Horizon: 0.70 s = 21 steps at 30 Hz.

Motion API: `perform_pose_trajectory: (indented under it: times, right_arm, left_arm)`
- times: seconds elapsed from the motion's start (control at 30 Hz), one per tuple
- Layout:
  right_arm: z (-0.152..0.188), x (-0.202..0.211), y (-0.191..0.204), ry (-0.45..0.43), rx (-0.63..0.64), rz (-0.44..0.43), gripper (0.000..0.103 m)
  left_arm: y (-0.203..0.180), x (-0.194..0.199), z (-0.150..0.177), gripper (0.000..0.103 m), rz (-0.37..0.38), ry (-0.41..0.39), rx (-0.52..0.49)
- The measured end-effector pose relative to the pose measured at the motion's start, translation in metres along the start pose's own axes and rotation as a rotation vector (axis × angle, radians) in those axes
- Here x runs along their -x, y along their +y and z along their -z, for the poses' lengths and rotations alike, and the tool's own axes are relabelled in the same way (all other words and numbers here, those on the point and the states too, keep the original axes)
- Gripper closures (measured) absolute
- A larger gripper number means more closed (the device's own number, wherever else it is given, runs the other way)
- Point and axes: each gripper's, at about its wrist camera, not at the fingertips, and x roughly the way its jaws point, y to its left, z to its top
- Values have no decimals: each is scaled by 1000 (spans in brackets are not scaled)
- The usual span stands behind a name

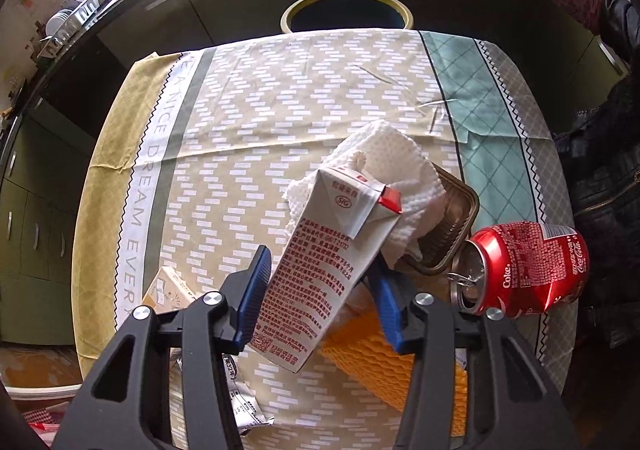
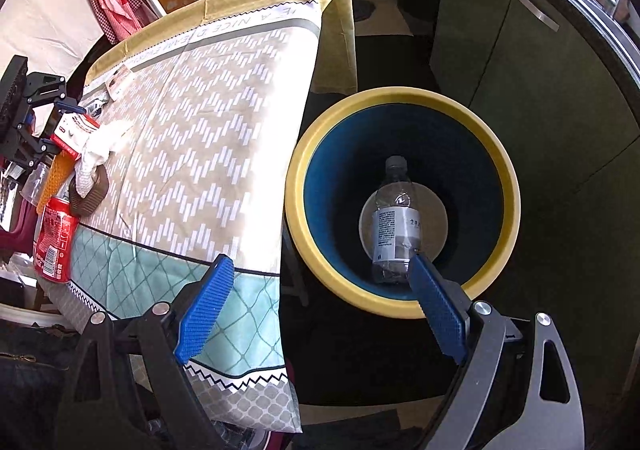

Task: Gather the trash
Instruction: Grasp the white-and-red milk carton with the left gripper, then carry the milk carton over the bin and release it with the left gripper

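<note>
Left gripper (image 1: 316, 294) closed partway onto a white drink carton (image 1: 320, 270) with red print, both blue pads against its sides, carton tilted with its folded top toward the far table edge. Behind the carton, a crumpled paper towel (image 1: 384, 165) draped over a brown plastic tray (image 1: 452, 226). Right of the carton, a dented red Coke can (image 1: 532, 270) on its side, mouth facing the carton. Under the carton, orange foam netting (image 1: 372, 362) on the patterned tablecloth (image 1: 280, 89). Right gripper (image 2: 316, 310) spread wide and empty, poised above the yellow-rimmed blue bin (image 2: 492, 153) off the table's end. Inside that bin, 1 clear plastic bottle (image 2: 396, 226) on a white plate (image 2: 436, 226).
</note>
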Motion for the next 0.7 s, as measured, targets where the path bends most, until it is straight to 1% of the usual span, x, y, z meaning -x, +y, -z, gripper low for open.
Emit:
perform_pose_trajectory:
  times: [0.07,0.13,0.27,0.43,0.57,0.7]
  right_arm:
    - [6,2,2,-10,-3,-14,15]
    - [11,2,4,-19,-8,-26,15]
    - [20,7,4,-43,-22,-49,15]
    - [37,26,5,-119,-53,-93,15]
    - [58,48,5,-196,-75,-119,15]
    - [84,72,2,-276,-109,-145,15]
  left_arm:
    - [0,3,2,61,-14,1,11]
    - [1,7,3,67,-25,-1,27]
    - [0,17,2,68,-55,-7,51]
    - [-1,33,-6,68,-102,-29,77]
    - [-3,47,-24,68,-134,-45,85]
    - [-15,54,-57,68,-160,-51,64]
